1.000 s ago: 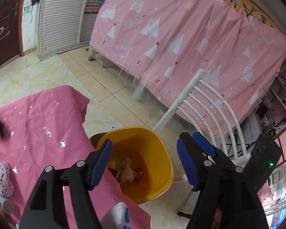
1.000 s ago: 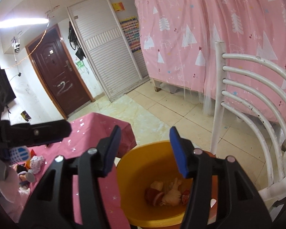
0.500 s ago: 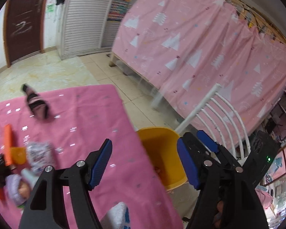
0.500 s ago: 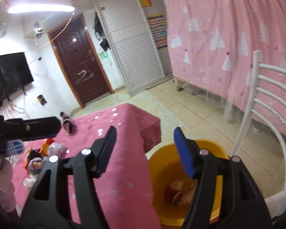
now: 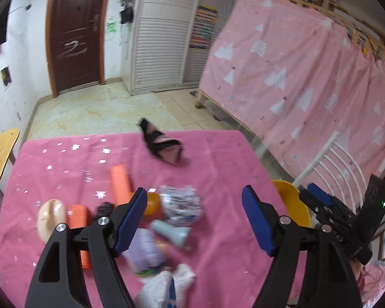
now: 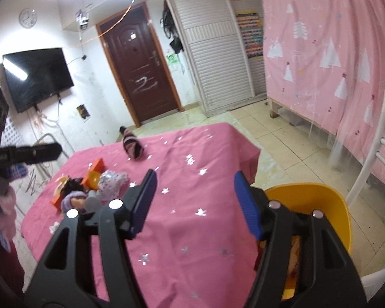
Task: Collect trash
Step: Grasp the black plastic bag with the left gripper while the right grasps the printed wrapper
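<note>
The left gripper (image 5: 193,220) hangs over the table (image 5: 218,159), jaws just widened, nothing between them. Below it on the pink cloth lies the trash: a crumpled wrapper (image 5: 181,201), a grey tube (image 5: 172,233), orange blocks (image 5: 119,181). The right gripper (image 6: 195,202) is also spread and empty, its jaws having just parted, beside the yellow bin (image 6: 320,200) at the table's edge.
</note>
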Demonstrator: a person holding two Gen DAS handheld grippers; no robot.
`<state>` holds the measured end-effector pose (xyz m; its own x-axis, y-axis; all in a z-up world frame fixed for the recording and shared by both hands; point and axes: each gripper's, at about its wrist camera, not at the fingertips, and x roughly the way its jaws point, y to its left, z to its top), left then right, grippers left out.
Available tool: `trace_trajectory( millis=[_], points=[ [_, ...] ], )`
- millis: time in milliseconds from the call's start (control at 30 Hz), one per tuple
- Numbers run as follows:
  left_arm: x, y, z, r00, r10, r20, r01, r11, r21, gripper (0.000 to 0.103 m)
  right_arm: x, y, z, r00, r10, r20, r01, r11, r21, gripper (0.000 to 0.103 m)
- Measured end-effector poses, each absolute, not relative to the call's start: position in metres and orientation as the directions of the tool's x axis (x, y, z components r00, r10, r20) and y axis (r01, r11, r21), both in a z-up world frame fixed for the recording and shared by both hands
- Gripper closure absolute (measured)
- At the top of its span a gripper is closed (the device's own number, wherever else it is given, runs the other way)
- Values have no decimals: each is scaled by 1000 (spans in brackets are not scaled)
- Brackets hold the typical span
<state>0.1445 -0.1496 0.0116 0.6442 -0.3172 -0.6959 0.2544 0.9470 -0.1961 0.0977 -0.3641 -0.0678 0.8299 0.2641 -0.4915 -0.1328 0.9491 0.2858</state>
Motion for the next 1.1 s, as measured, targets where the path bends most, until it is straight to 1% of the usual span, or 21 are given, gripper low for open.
trace_trajectory(
  millis=[133,300,600,667,767,800,833,867,933,967,1000,1033,1100],
  points=[
    [154,-120,7,646,-309,-698,229,951,-210,34,103,-354,-69,815,296,-498,-153,939,308,43],
    [164,-105,-11,624,-292,-725,222,956,-193,34,112,-332,-66,799,315,-513,-189,940,283,43],
    [171,-103,-42,618,-243,-748,250,962,-105,35,132,-289,-60,765,362,-533,-268,931,248,43],
    [172,-104,-48,616,-231,-753,263,961,-80,39,137,-279,-60,754,370,-543,-283,929,239,43],
    [175,-103,-59,603,-216,-768,268,961,-60,50,145,-263,-61,736,380,-560,-307,925,224,43],
    [177,-102,-64,594,-212,-776,268,962,-57,58,147,-259,-61,733,382,-563,-311,924,222,43],
    [178,-101,-66,590,-212,-779,269,961,-58,63,149,-255,-62,728,385,-567,-317,923,220,43],
    [179,-100,-69,589,-207,-782,268,962,-52,66,151,-251,-62,723,388,-571,-322,921,217,43],
    [180,-98,-72,589,-193,-784,264,964,-38,76,155,-241,-63,713,389,-583,-334,920,206,43],
    [181,-96,-73,588,-197,-784,263,964,-44,77,157,-239,-64,708,391,-588,-338,919,203,43],
    [181,-93,-73,588,-200,-783,260,964,-51,83,160,-234,-66,698,392,-599,-344,917,200,43],
    [182,-89,-73,590,-199,-782,250,967,-58,87,161,-230,-67,693,393,-605,-347,917,197,43],
    [182,-80,-74,589,-218,-778,234,968,-94,88,165,-222,-70,678,395,-620,-357,914,192,43]
  ],
)
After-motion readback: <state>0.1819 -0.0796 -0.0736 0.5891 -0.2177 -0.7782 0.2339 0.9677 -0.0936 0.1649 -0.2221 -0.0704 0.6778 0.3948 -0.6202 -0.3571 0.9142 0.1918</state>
